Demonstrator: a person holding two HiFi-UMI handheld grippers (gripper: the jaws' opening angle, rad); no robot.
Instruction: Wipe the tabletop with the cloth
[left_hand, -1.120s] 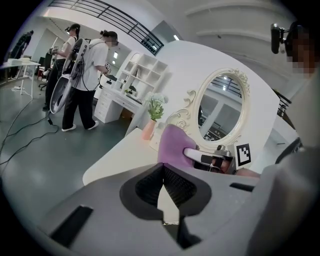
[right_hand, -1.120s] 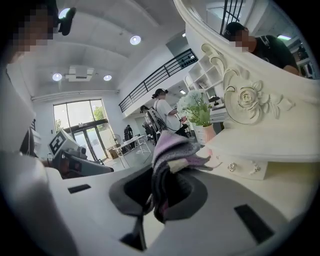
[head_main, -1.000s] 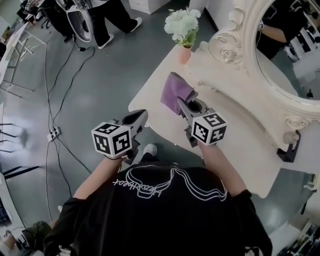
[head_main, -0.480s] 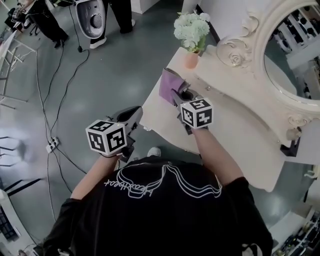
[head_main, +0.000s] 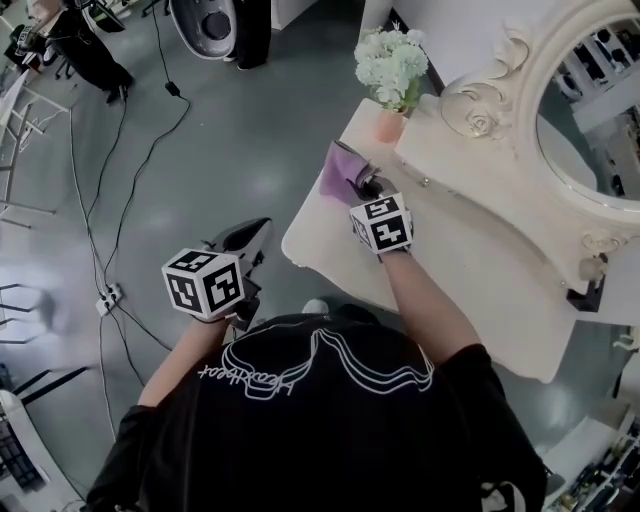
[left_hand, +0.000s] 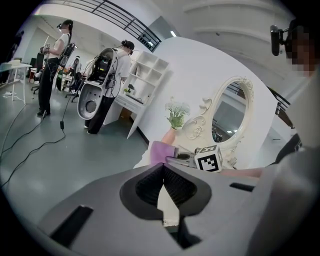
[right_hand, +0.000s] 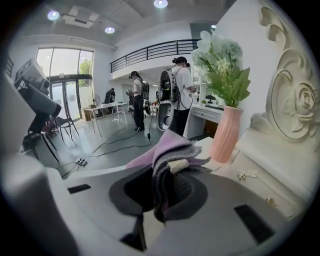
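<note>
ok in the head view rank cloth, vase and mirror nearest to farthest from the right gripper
1. The cloth: held in the jaws of the right gripper.
2. The vase: a little beyond the cloth.
3. The mirror: farthest, off right.

The head camera looked steeply down over the person's shoulders onto the counter and floor. The left tongs' camera, out over the floor, faced that counter from well apart. The right tongs' camera sat low and close over it. All three shared the pink vase and purple cloth.

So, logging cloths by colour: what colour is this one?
Purple cloth; right gripper view shows it best.
</note>
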